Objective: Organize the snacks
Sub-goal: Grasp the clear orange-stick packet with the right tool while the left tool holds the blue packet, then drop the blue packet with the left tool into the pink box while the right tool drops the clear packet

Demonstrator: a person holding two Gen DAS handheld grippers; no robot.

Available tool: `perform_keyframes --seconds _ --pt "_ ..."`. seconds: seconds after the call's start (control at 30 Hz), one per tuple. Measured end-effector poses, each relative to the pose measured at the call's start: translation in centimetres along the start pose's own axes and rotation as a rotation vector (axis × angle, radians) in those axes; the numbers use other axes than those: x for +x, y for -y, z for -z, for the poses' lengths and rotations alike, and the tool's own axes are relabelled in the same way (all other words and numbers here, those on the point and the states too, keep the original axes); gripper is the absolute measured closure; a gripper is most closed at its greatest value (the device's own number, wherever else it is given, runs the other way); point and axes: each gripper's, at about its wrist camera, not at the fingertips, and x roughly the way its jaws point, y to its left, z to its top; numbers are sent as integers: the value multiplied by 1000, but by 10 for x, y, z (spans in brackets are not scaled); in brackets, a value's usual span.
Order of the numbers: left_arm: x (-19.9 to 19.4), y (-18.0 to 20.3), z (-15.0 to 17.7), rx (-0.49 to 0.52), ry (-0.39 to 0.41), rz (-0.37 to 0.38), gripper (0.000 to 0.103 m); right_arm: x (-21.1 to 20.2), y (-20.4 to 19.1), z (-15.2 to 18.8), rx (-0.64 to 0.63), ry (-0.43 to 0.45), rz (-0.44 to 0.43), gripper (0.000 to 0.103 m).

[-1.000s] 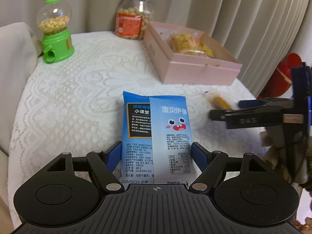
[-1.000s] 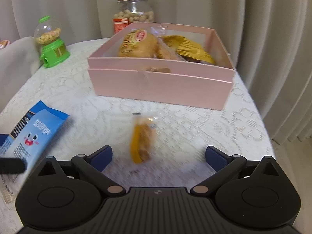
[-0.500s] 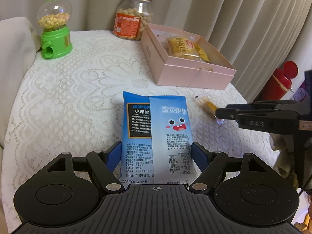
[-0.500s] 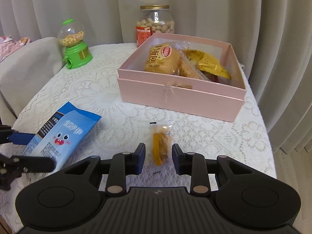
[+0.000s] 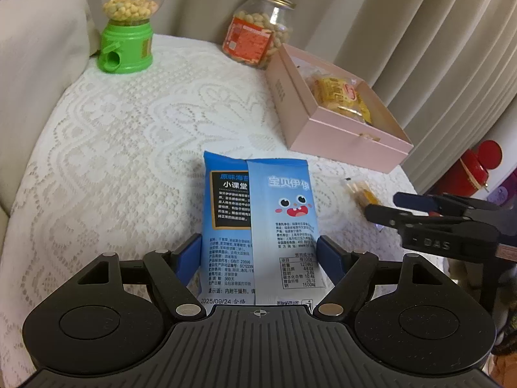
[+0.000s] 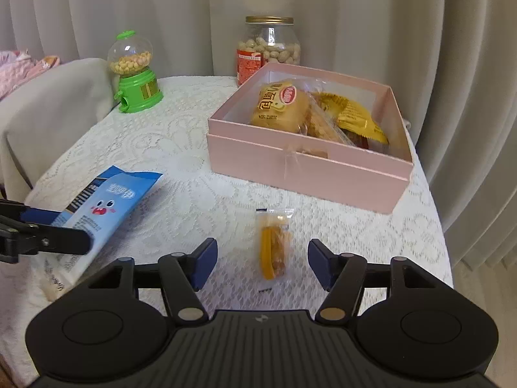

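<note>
Your lace-covered table (image 6: 181, 148) carries the pink box (image 6: 303, 174) at far right, with yellow snack packs lying inside it. Your left gripper (image 5: 258, 258) is clamped on the blue seaweed packet (image 5: 258, 223), lifted over the near left. Your right gripper (image 6: 261, 260) stands spread apart around the small orange snack (image 6: 274, 242), which lies flat just in front of the box.

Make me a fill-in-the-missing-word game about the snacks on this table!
1. The left tool is holding a ____ snack packet.
2. The box with snacks inside is ____.
3. The small orange snack lies on the lace tablecloth, between the fingers of the ____ tool.
4. The candy dispenser has a ____ base.

Missing words: blue; pink; right; green
</note>
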Motion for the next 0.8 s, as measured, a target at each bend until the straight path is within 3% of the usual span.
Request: perform_keyframes --seconds 0.13,0.2,0.23,0.3,0.37,0.47,0.6,0.67,0.73,0.8 --pt "-1 5 -1 11 6 4 22 23 6 -4 24 -44 -1 45" --pt "-4 12 -4 29 17 5 22 32 12 -6 55 -75 -16 74" --pt "-6 16 -6 40 26 6 22 32 14 -7 59 -67 -9 80" --pt "-13 24 -16 57 58 24 22 21 18 -11 61 -44 -33 82" --pt "-26 35 -38 64 126 65 22 -3 26 -19 79 8 -69 82" --pt "-45 55 -80 73 260 119 21 -58 40 -46 75 166 -78 82" --pt "-34 95 -141 120 339 141 20 -119 61 -90 38 369 -11 82" --pt "-6 111 -166 107 313 183 20 -131 72 -107 27 420 33 82" --pt "43 119 -183 68 219 251 18 -134 82 -118 25 446 62 82" --pt "100 127 -188 97 122 193 24 -127 92 -124 35 446 83 82"
